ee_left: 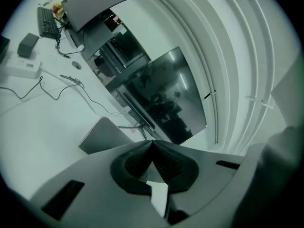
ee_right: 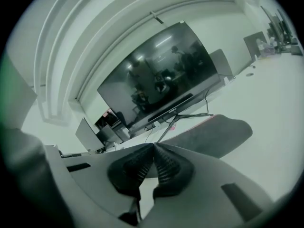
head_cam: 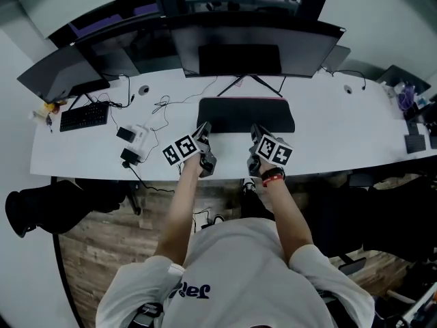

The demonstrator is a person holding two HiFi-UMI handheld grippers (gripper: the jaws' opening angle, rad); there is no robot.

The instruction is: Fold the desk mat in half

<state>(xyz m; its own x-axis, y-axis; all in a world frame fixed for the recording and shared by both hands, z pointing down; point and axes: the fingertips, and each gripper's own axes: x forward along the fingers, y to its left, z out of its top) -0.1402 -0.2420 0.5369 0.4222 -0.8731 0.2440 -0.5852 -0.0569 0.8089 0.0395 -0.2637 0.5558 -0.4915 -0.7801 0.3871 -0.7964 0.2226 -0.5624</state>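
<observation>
The black desk mat lies flat on the white desk, just in front of the monitor's stand, with a thin pink edge along its far side. It shows as a dark slab in the left gripper view and in the right gripper view. My left gripper hovers at the mat's near left corner, shut with nothing between its jaws. At the near right corner my right gripper is also shut and empty. Neither touches the mat.
A wide curved monitor stands behind the mat on a V-shaped stand. To the left are a keyboard, a second screen, a white power strip and loose cables. Small items sit at the far right.
</observation>
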